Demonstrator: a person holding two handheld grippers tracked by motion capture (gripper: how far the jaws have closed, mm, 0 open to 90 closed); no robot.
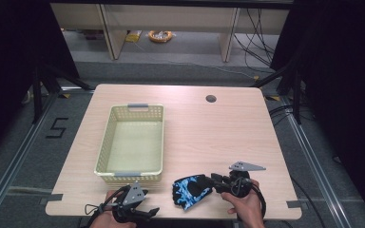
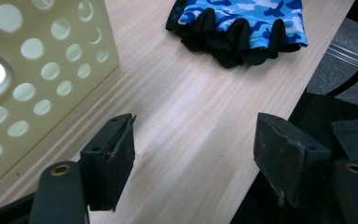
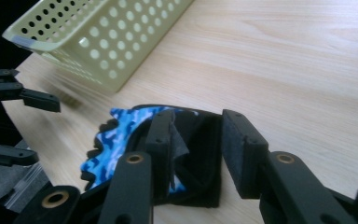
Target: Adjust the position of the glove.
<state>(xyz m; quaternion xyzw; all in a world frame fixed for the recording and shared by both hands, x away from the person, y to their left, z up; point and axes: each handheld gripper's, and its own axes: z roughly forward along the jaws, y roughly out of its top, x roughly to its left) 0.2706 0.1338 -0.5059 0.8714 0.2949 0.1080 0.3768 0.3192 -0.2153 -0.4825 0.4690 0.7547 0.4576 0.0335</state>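
We see the right gripper (image 3: 196,154) straddling the cuff of the blue camouflage fingerless glove (image 1: 190,190) at the table's (image 1: 218,133) near edge, jaws not yet closed – probably lining up a lift into the basket (image 1: 132,142); left gripper (image 2: 196,158) waits, jaws wide apart

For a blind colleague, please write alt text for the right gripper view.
The right gripper has its two black jaws around the black cuff of a blue camouflage glove lying on a light wooden table. A pale yellow perforated basket stands behind, and the left gripper shows at the left edge.
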